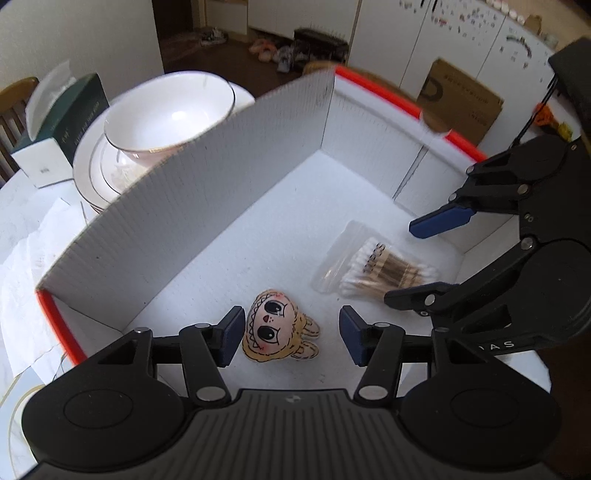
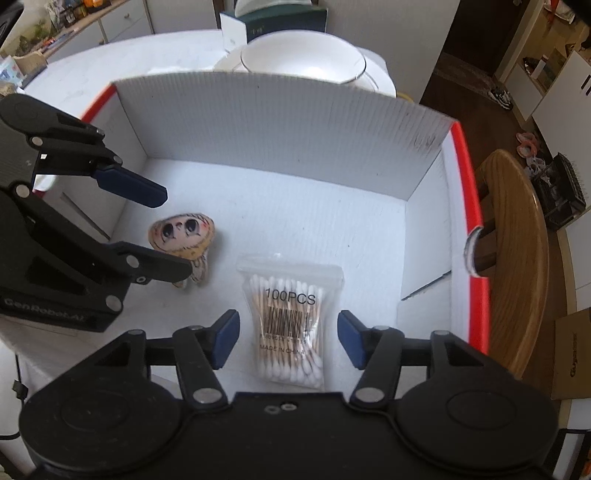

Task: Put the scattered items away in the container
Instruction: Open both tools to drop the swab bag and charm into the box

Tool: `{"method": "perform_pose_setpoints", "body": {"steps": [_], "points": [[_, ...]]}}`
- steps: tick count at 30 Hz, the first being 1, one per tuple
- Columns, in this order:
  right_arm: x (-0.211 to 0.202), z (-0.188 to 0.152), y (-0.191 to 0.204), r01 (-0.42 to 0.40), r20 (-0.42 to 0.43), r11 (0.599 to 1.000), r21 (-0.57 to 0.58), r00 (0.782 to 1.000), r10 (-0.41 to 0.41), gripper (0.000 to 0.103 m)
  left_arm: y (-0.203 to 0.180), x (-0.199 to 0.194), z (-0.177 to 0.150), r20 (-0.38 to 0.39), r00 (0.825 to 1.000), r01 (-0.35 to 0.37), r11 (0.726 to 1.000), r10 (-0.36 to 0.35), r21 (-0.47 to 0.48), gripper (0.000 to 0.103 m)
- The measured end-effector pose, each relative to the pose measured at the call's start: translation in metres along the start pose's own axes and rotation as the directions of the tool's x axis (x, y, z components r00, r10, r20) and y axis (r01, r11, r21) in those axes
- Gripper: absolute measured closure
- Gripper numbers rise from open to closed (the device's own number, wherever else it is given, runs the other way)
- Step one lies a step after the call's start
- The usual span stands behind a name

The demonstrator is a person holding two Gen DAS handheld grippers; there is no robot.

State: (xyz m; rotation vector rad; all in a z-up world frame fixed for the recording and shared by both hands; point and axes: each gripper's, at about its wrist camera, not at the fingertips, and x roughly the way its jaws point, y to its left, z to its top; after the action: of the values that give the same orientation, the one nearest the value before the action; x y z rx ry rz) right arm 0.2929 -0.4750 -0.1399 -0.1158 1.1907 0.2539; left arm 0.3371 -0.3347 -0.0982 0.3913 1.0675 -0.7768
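Note:
A white corrugated box with a red rim stands on the table. On its floor lie a flat cartoon-face doll and a clear bag of cotton swabs. My left gripper hangs open over the doll, which lies free between its blue pads. My right gripper is open over the swab bag, its pads clear of the bag on both sides. Neither gripper holds anything.
White bowls stacked on plates sit just behind the box's tall wall, with a dark green tissue box beyond. Crumpled white paper lies left of the box. A wooden chair stands at the table's right edge.

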Motion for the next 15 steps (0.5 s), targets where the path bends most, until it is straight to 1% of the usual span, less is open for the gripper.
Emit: {"method": "perform_pose_setpoints", "body": {"steps": [2,5,8,11,15], "points": [[-0.008,-0.001,0.001,-0.003,0.018,1.000,0.001,1.000,0.003,0.041,-0.001,-0.008,-0.001,0.031,0.999,0.007,1.000,-0.006,-0.010,0.048],[-0.018,-0.003,0.000,-0.013,0.047,1.000,0.006,0.999,0.013,0.040,-0.003,-0.018,-0.003,0.070,0.998,0.009,1.000,-0.008,-0.019,0.048],[-0.033,-0.004,-0.001,-0.024,0.080,1.000,0.014,0.997,0.023,0.035,-0.005,-0.032,-0.008,0.104,0.995,0.013,1.000,-0.010,-0.028,0.048],[-0.046,-0.003,0.000,-0.033,0.113,0.999,0.018,0.993,0.031,0.031,-0.012,-0.046,-0.014,0.142,0.990,0.005,1.000,-0.004,-0.008,0.048],[-0.064,-0.004,0.004,-0.047,0.158,0.999,0.020,0.986,0.043,0.028,-0.017,-0.062,-0.022,0.184,0.983,0.009,1.000,-0.004,-0.023,0.048]]}}
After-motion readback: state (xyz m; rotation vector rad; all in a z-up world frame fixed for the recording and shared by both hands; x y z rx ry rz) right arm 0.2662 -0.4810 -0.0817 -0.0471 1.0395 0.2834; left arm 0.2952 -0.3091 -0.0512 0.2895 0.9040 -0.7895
